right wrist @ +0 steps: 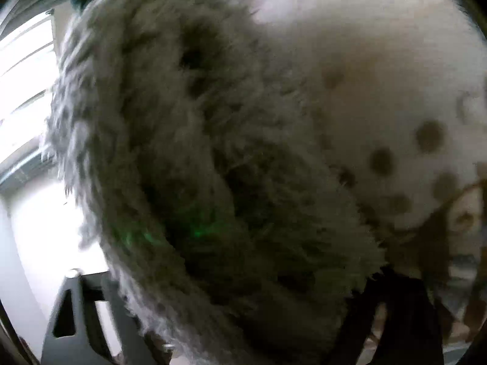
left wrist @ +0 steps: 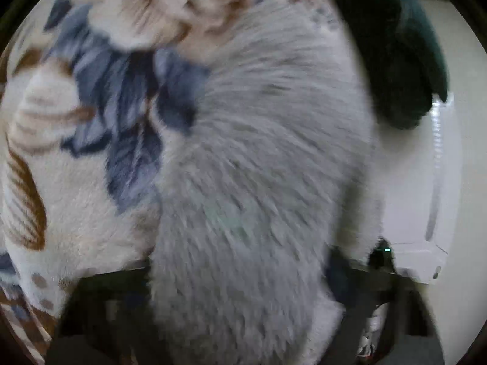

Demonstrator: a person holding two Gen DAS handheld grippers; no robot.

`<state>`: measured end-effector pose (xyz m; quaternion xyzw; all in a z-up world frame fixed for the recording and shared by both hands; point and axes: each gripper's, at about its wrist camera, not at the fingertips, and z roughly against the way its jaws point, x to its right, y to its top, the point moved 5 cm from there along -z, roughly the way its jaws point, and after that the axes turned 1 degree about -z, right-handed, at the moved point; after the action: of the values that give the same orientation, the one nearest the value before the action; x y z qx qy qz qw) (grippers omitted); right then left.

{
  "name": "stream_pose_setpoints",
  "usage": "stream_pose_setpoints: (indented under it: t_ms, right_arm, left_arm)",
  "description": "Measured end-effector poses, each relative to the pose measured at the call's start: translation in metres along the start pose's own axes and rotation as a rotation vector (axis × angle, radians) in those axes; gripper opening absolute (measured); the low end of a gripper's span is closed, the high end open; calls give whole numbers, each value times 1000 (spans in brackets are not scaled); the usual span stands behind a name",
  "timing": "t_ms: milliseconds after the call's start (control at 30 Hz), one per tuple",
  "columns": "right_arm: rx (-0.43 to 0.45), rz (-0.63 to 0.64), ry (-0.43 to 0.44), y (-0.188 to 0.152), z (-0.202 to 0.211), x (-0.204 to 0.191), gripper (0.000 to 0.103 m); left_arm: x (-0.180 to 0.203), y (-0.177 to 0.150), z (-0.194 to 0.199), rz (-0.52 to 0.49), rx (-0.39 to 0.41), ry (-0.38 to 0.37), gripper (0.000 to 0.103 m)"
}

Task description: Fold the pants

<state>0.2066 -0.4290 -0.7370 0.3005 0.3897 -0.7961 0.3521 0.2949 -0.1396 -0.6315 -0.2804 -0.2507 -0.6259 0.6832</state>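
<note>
The fluffy grey pants [left wrist: 258, 167] fill the middle of the blurred left wrist view, lying on a cream blanket [left wrist: 70, 200]. The fleece runs down between the dark fingers [left wrist: 100, 298] of my left gripper [left wrist: 243, 273], whose jaws stand apart around it. In the right wrist view a thick roll of the same pants [right wrist: 213, 167] hangs close to the lens. It passes between the fingers [right wrist: 76, 313] of my right gripper [right wrist: 231, 279], which are also spread, with the left finger just clear of the pile.
The cream blanket has blue and brown leaf prints and shows brown dots [right wrist: 395, 106] at the right of the right wrist view. A dark green cloth [left wrist: 404, 60] lies at the back right. Beside it is a white hard surface [left wrist: 426, 182]. Bright window light [right wrist: 24, 91] is at the left.
</note>
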Motion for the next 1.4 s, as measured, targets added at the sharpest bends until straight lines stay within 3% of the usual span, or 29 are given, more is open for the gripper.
stream_pose_setpoints:
  t_ms: [33, 133, 333, 433, 633, 833, 967, 1100, 1233, 1300, 1400]
  right_arm:
    - [11, -14, 9, -2, 1, 0, 57]
    - [72, -29, 37, -10, 12, -9, 47]
    - [98, 34, 95, -33, 39, -72, 45]
    - [84, 97, 93, -40, 48, -130, 45]
    - [96, 225, 92, -25, 40, -263, 45]
    - [125, 288, 116, 29, -25, -413, 45]
    - [122, 297, 131, 95, -93, -506, 45]
    - [113, 318, 93, 176, -169, -585, 45]
    - [109, 346, 22, 225, -224, -623, 45]
    - [102, 308, -35, 261, -258, -631, 52]
    - [100, 281, -169, 278, -281, -616, 69]
  left_arm:
    - [4, 0, 4, -13, 2, -15, 43]
    - [23, -2, 26, -31, 21, -58, 39]
    - [65, 6, 90, -41, 95, -95, 38]
    - [88, 25, 135, -46, 148, -103, 39]
    - [115, 105, 236, -67, 265, -119, 39]
    - [108, 239, 327, -82, 340, -94, 39]
    - [84, 339, 370, -102, 367, -42, 39]
    - [55, 427, 386, -93, 374, -14, 40]
    - [19, 488, 372, -73, 346, 77, 49]
    - [-17, 496, 347, -25, 288, 165, 54]
    - [-49, 498, 324, -13, 212, 285, 58]
